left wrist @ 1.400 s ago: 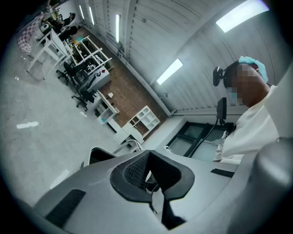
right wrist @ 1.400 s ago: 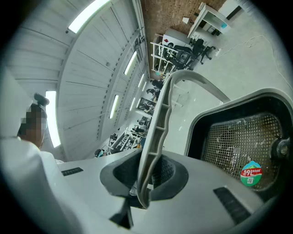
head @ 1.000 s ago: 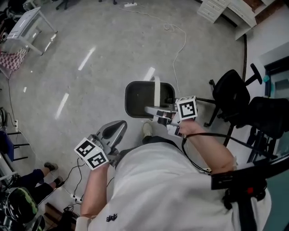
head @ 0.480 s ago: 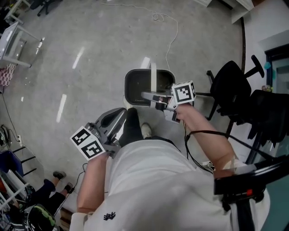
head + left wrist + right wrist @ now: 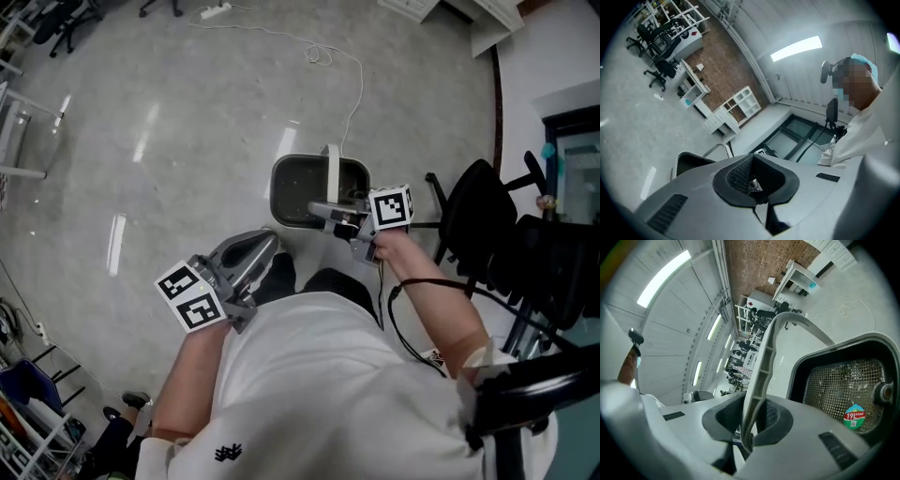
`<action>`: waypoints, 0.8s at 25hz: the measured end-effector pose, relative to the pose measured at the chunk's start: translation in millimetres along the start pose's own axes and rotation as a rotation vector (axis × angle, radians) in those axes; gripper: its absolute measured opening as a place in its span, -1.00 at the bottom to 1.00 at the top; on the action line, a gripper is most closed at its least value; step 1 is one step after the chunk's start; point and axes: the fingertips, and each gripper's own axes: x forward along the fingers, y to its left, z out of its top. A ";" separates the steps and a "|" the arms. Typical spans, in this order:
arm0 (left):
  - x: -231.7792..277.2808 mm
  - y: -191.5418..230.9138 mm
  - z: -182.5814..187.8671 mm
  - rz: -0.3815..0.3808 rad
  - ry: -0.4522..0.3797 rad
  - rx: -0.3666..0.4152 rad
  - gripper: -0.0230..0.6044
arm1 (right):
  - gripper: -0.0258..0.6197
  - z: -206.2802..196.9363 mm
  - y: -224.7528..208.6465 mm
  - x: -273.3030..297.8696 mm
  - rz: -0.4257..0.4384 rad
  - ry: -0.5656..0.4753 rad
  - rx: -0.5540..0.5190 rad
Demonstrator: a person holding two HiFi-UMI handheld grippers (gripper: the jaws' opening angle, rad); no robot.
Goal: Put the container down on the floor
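Observation:
A dark grey container (image 5: 302,191) with a mesh inner wall and a white bail handle (image 5: 332,175) hangs in front of me over the grey floor. My right gripper (image 5: 325,211) is shut on that handle; in the right gripper view the white handle (image 5: 763,363) runs up between the black pads (image 5: 774,417) and the container (image 5: 843,383) opens to the right. My left gripper (image 5: 251,259) is held lower left, beside my leg, shut with nothing in it. In the left gripper view the pads (image 5: 740,174) meet and the container rim (image 5: 689,159) shows at the left.
Black office chairs (image 5: 480,214) stand close on the right. A white cable (image 5: 352,82) trails over the floor beyond the container to a power strip (image 5: 217,11). White furniture (image 5: 411,7) sits at the top right. Bare concrete floor (image 5: 169,141) spreads to the left.
The view has shifted over the floor as I walk; the container and right gripper have stayed together, moving slightly right. Both grips look unchanged.

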 end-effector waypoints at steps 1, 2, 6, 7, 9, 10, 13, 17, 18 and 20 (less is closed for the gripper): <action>3.0 12.4 13.9 -0.003 0.007 -0.001 -0.90 | -0.83 16.3 -11.3 7.0 -0.022 0.010 -0.015; 6.7 25.7 27.6 -0.002 0.012 -0.002 -0.90 | -0.83 33.1 -22.8 13.7 -0.043 0.018 -0.030; 21.6 71.0 65.6 0.031 0.013 -0.022 -0.90 | -0.83 95.0 -67.6 36.2 -0.073 0.028 -0.053; 24.7 81.0 72.5 0.039 0.011 -0.025 -0.90 | -0.83 110.5 -78.7 43.3 -0.063 0.028 -0.049; 30.9 102.7 86.5 0.057 0.003 -0.031 -0.90 | -0.83 142.1 -101.5 60.6 -0.036 0.029 -0.029; 34.2 114.9 94.2 0.070 -0.004 -0.034 -0.90 | -0.83 157.4 -114.3 70.0 -0.025 0.034 -0.017; 48.7 157.1 122.9 0.129 -0.029 -0.040 -0.90 | -0.83 201.8 -167.4 92.5 -0.059 0.083 0.015; 73.3 220.4 168.6 0.204 -0.075 -0.065 -0.90 | -0.83 259.4 -245.4 125.3 -0.089 0.154 0.035; 78.8 235.7 178.5 0.222 -0.092 -0.075 -0.90 | -0.83 270.1 -263.4 135.2 -0.085 0.175 0.037; 92.0 266.4 196.1 0.255 -0.127 -0.101 -0.90 | -0.83 289.5 -298.3 154.0 -0.074 0.221 0.043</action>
